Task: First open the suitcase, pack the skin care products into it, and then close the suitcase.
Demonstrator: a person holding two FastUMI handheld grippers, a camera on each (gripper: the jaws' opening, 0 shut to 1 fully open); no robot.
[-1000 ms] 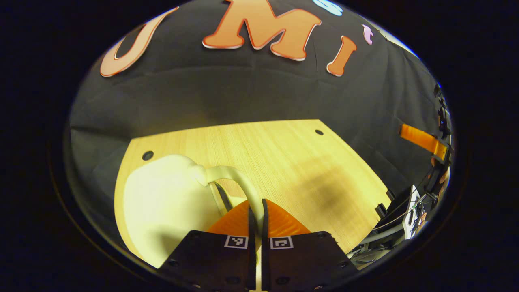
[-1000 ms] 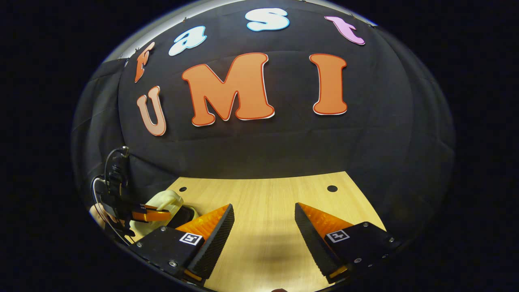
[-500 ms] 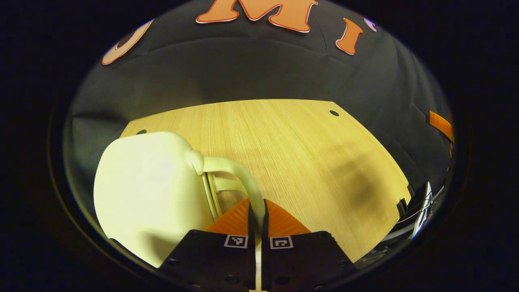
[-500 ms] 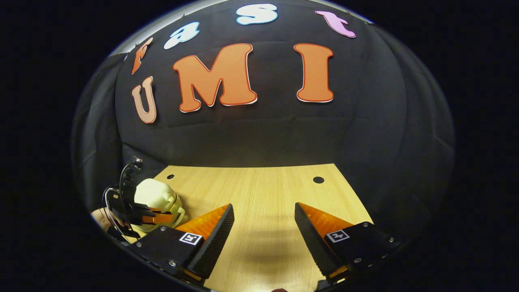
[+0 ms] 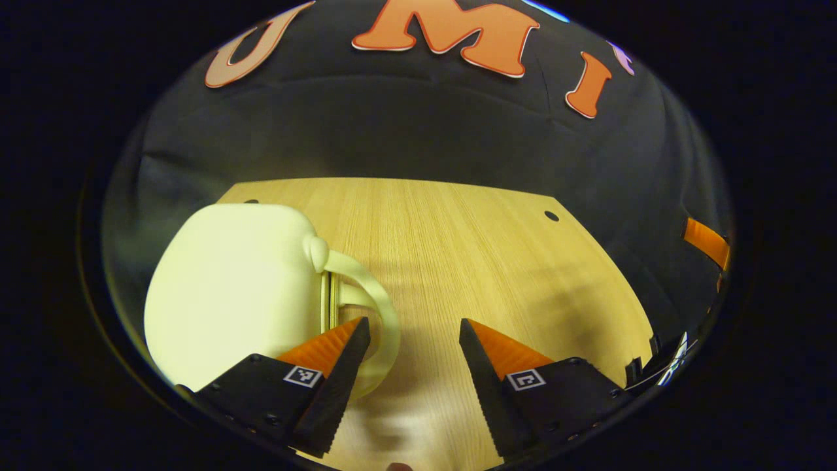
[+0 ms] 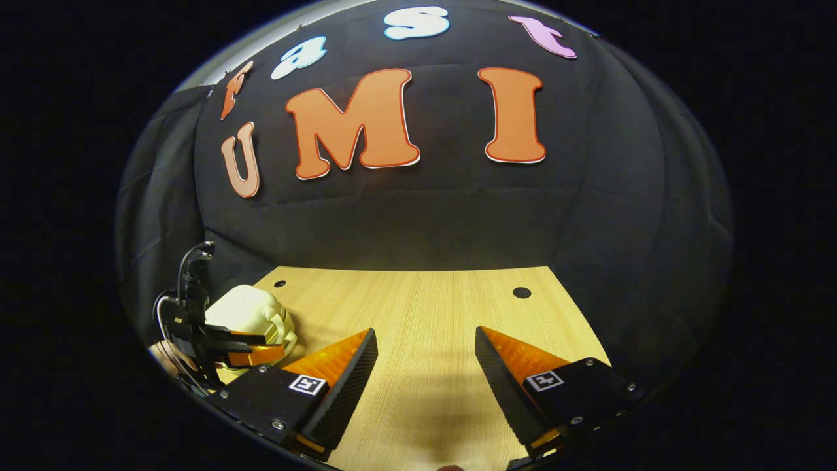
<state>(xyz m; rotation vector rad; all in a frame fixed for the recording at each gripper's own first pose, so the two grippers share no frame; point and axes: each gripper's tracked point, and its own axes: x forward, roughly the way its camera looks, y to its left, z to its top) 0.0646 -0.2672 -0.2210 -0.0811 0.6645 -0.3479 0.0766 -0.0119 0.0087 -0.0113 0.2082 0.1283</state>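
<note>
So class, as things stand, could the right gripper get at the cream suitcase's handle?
Probably not directly: the left gripper sits beside the suitcase at the handle, and the right gripper hangs apart over bare table.

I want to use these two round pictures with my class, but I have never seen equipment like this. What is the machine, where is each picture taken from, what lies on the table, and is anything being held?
There is no robot arm here: a person holds a two-finger gripper in each hand, and a fisheye camera rides on each one.

The left gripper view looks along the left gripper, whose fingers stand apart. Beside them, on the wooden table, lies a small cream suitcase, closed, its looped handle next to one finger.

The right gripper view looks along the right gripper, also open, over bare table. At its left edge the left gripper appears again beside the suitcase.

Nothing is held.
</note>
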